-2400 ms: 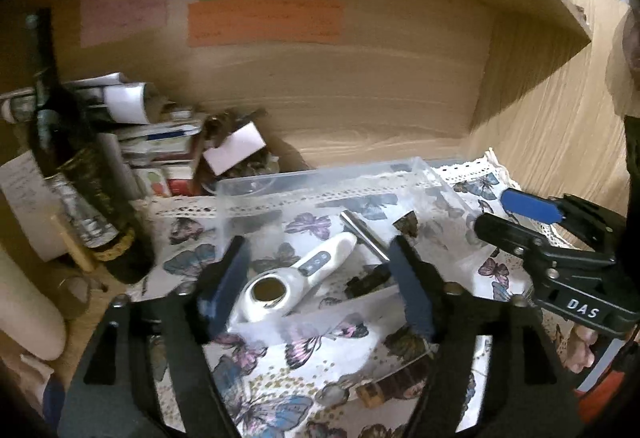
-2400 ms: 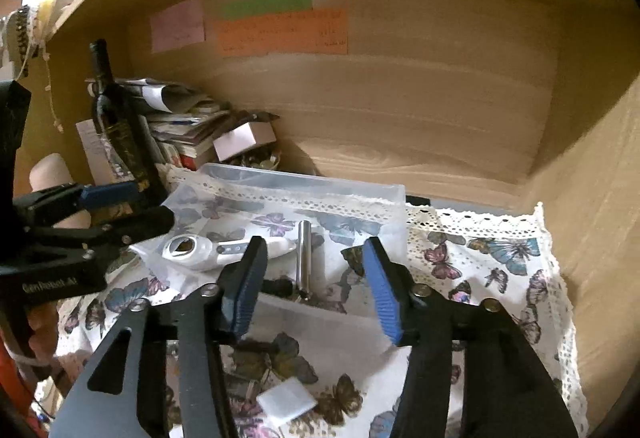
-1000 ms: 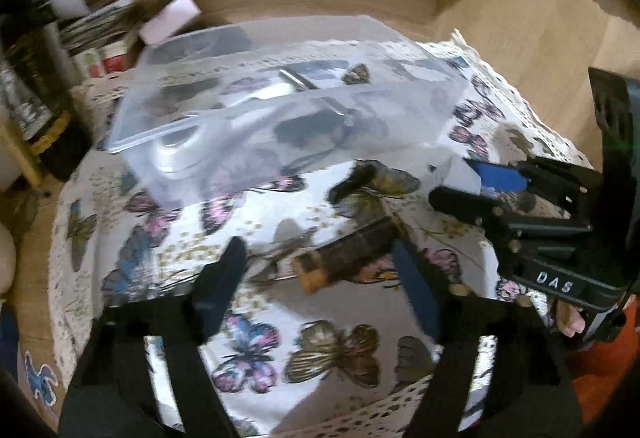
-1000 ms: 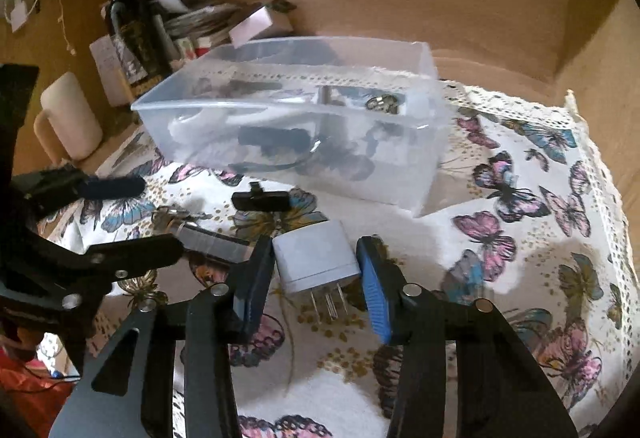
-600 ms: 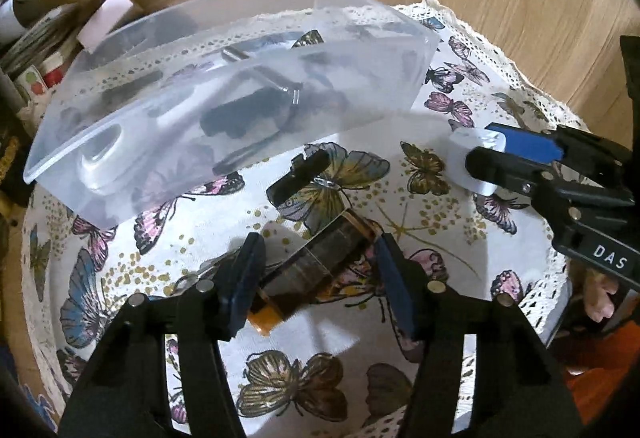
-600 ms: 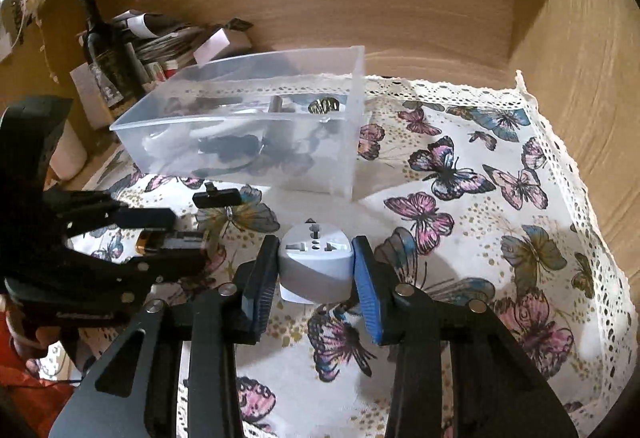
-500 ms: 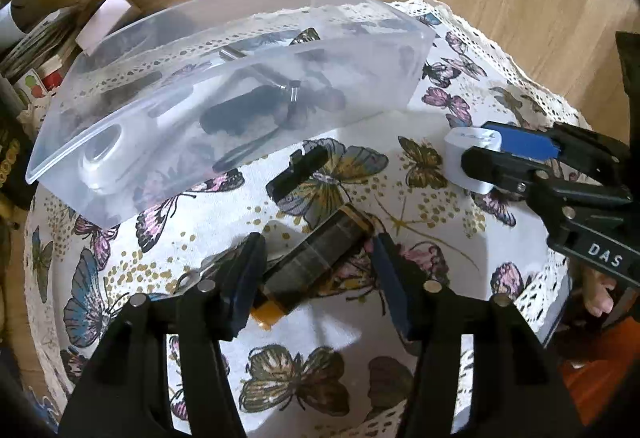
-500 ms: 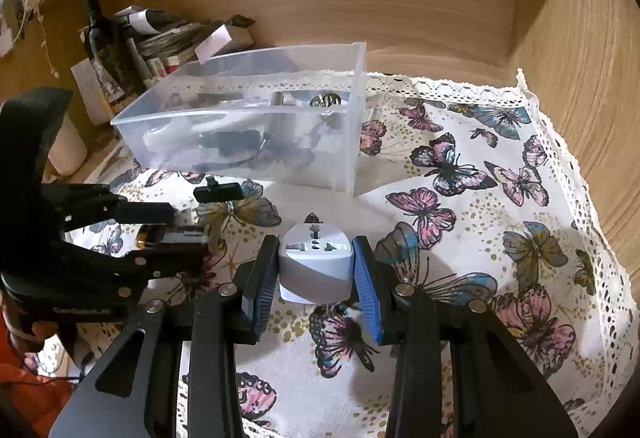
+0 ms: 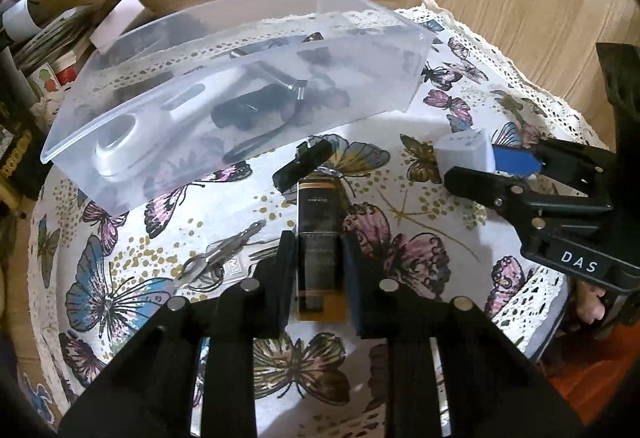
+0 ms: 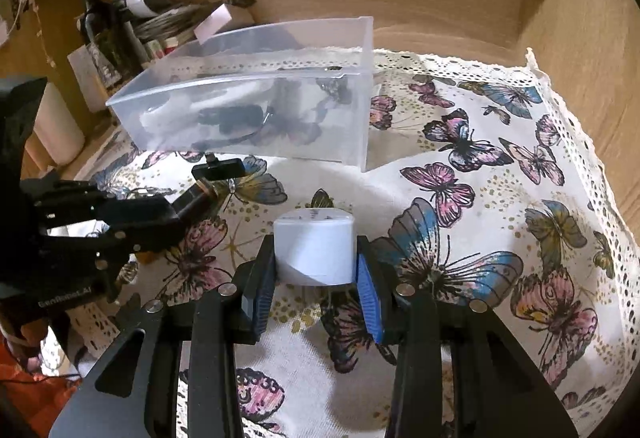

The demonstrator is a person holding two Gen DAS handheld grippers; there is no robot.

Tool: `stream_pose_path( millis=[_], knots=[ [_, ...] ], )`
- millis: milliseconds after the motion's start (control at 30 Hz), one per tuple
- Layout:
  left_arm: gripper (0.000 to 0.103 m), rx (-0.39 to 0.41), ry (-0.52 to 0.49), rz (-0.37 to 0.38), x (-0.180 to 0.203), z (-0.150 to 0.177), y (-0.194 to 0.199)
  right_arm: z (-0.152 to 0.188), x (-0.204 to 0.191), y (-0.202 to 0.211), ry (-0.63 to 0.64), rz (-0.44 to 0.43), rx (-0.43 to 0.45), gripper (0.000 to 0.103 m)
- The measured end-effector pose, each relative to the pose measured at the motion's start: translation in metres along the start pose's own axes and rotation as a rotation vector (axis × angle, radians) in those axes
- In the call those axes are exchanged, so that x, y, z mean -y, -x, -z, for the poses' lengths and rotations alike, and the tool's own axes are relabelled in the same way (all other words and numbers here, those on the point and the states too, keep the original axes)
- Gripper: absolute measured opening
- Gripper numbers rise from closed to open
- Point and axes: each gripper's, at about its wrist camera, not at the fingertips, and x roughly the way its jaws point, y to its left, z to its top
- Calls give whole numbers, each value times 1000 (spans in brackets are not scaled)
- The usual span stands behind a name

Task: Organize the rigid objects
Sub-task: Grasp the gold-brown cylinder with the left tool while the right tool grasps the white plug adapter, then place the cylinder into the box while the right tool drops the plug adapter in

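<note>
My left gripper (image 9: pixel 318 250) is shut on a dark brown tube with an orange end (image 9: pixel 320 222) that points away from me over the butterfly cloth. My right gripper (image 10: pixel 314 278) is shut on a white plug adapter (image 10: pixel 314 248); the adapter also shows in the left wrist view (image 9: pixel 466 154). A clear plastic bin (image 9: pixel 372 106) stands behind, holding a white device (image 9: pixel 120 142), a metal rod and dark items. The bin also shows in the right wrist view (image 10: pixel 352 134).
A small black clip (image 9: pixel 302 166) and a bunch of keys (image 9: pixel 224 256) lie on the cloth near the tube. A dark bottle (image 10: pixel 100 34), stacked papers and a white cylinder stand at the left. Wooden walls close the back and right.
Both grippers came down from above the bin to the cloth in front of it. The left closed on the tube and turned it straight ahead. The right closed on the adapter.
</note>
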Motion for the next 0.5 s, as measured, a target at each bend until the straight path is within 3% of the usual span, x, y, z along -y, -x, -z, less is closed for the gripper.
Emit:
stream_pose_path(
  millis=[500],
  knots=[
    [23, 170, 81, -14, -18, -11, 51, -21, -13, 21, 12, -10, 112, 34]
  ],
)
